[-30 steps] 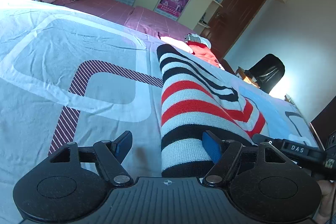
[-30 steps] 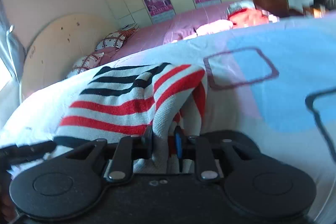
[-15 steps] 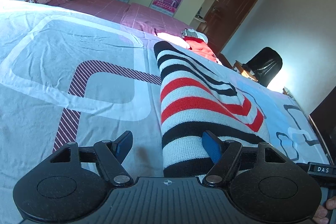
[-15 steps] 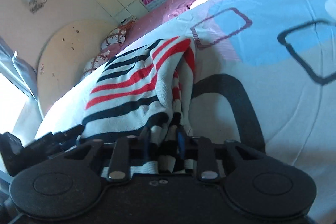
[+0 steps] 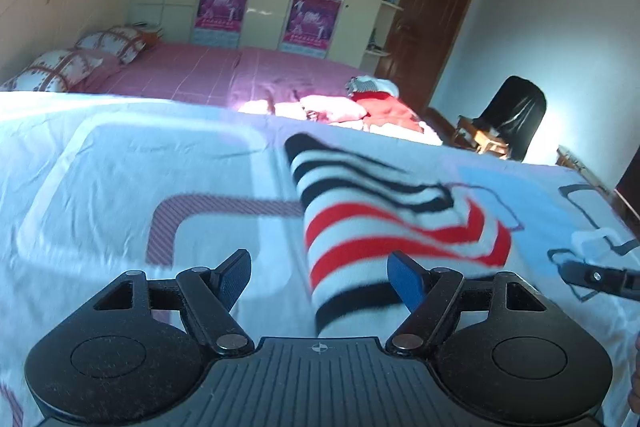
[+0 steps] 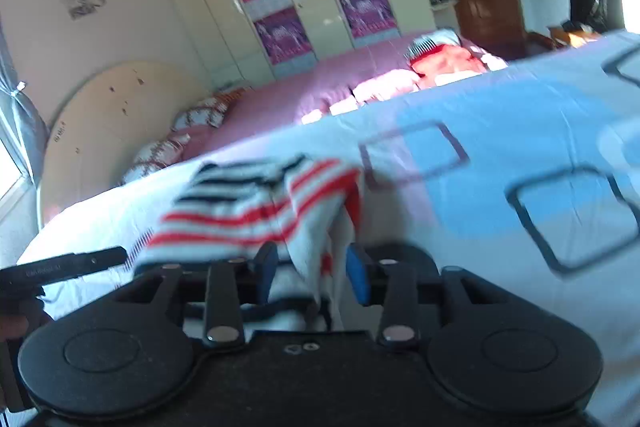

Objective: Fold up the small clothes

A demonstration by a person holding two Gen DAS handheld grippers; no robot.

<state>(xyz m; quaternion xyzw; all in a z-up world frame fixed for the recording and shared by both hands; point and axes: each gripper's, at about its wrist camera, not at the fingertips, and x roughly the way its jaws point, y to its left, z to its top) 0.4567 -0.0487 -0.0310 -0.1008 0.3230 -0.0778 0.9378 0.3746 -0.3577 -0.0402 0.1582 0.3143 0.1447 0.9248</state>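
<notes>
Striped knit garment (image 5: 384, 223), banded in white, red and black, lay folded on the pale blue patterned bedsheet (image 5: 120, 187), smeared by motion blur in both views. Near end hidden behind the left gripper (image 5: 320, 275), whose blue-padded fingers stood spread wide, the right pad just against the knit, nothing clamped. Seen from the right wrist, right gripper (image 6: 313, 273) parted with a fold of the sweater (image 6: 256, 211) hanging between the pads; whether either pad touched the cloth could not be told. Lettering on the opposite gripper's bar too blurred to read. Purple posters (image 5: 224, 3) on the wardrobe doors, print illegible. Heap of red and pink clothes (image 5: 360, 107) beyond, partly cut off by the sheet's edge.
</notes>
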